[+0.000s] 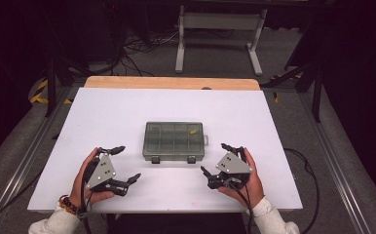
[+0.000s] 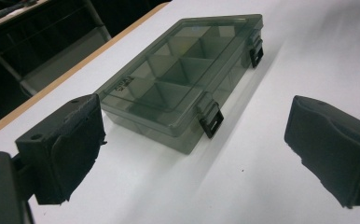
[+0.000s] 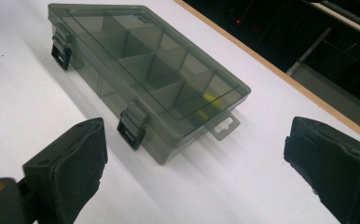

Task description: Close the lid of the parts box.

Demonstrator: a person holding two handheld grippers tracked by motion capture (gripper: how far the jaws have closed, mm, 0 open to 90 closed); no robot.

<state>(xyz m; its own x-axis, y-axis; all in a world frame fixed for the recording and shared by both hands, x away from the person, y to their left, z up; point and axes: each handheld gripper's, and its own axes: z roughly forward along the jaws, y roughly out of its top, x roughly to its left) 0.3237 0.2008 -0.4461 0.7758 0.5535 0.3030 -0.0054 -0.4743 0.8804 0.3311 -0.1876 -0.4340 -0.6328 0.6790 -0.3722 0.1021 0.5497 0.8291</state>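
A smoky translucent compartment box (image 1: 174,141) lies with its lid down at the middle of the white table (image 1: 108,112). Two black latches (image 1: 154,159) face the person. A small yellow piece (image 1: 193,130) sits in its far right compartment. My left gripper (image 1: 128,163) rests left of the box, open and empty. My right gripper (image 1: 213,157) rests to its right, also open and empty. In the left gripper view the box (image 2: 183,74) lies ahead of the wide-apart pads (image 2: 71,144). The right gripper view shows the box (image 3: 145,70), the yellow piece (image 3: 211,100) and a latch (image 3: 132,126).
A wooden strip (image 1: 171,83) borders the table's far edge. Beyond it a white metal stand (image 1: 220,29) and loose cables (image 1: 137,46) lie on the floor. Metal rails (image 1: 332,165) run along both sides of the table.
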